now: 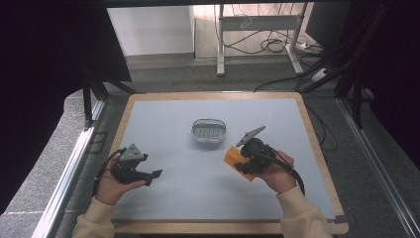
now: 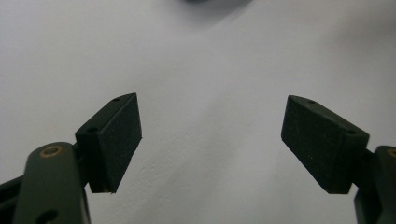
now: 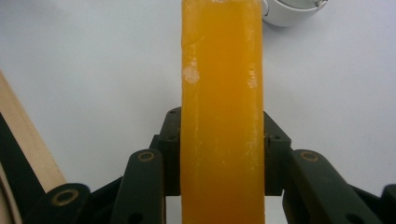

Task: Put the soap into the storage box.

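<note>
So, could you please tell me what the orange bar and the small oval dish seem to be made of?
The orange bar, clamped in the right gripper, looks like translucent soap: waxy and glossy, with whitish scuffs on its face. The oval dish seems to be pale plastic with a smooth rim and a slotted insert, though metal can't be ruled out.

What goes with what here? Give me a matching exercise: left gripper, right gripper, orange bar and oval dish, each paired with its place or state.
Things:
1. left gripper
2. right gripper
3. orange bar
4. oval dish

States:
A. stands alone near the middle of the table
B. open, holding nothing
C. clamped between two jaws
D. shut on something

Pairs: 1-B, 2-D, 3-C, 4-A
</note>
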The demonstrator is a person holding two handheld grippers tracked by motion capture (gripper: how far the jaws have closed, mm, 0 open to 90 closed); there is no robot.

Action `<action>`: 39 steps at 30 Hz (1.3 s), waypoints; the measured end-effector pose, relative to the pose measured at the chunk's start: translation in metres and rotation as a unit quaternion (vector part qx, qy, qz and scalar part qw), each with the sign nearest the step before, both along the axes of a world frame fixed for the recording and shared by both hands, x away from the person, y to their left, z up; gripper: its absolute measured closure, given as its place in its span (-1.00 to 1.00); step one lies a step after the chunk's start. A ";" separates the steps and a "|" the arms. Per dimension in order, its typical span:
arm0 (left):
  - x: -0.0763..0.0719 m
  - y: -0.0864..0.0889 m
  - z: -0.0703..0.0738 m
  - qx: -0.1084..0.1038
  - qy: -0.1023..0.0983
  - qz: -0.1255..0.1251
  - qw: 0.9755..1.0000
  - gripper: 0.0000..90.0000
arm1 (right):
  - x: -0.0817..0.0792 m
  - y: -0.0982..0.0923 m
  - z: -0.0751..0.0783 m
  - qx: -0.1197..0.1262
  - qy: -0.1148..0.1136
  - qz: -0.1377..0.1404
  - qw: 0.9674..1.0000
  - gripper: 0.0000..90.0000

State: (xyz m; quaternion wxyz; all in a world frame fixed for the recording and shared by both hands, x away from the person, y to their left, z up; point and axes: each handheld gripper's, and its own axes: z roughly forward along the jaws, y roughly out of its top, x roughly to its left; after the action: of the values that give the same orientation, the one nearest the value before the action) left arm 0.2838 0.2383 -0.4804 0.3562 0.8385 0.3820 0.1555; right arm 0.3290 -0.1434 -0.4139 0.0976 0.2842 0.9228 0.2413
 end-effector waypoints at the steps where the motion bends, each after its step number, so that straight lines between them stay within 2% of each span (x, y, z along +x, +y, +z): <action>1: 0.000 0.000 0.000 0.001 0.000 0.000 1.000 -0.55 | 0.001 0.000 0.000 0.000 -0.001 0.001 1.000 0.38; 21: 0.000 0.001 -0.001 0.000 0.001 0.001 1.000 -0.56 | 0.031 0.006 0.004 0.013 0.005 0.016 1.000 0.38; 34: 0.001 0.000 -0.002 0.002 0.001 -0.001 1.000 -0.56 | 0.043 0.010 0.006 0.010 0.006 0.021 1.000 0.38; 39: 0.001 0.001 -0.002 0.002 0.001 -0.001 1.000 -0.56 | 0.049 0.011 0.007 0.018 0.005 0.028 0.999 0.38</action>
State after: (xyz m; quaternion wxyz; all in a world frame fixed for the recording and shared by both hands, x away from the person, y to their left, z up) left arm 0.2844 0.2389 -0.4821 0.3542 0.8397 0.3813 0.1549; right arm 0.3779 -0.1324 -0.4070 0.0813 0.2611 0.9264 0.2590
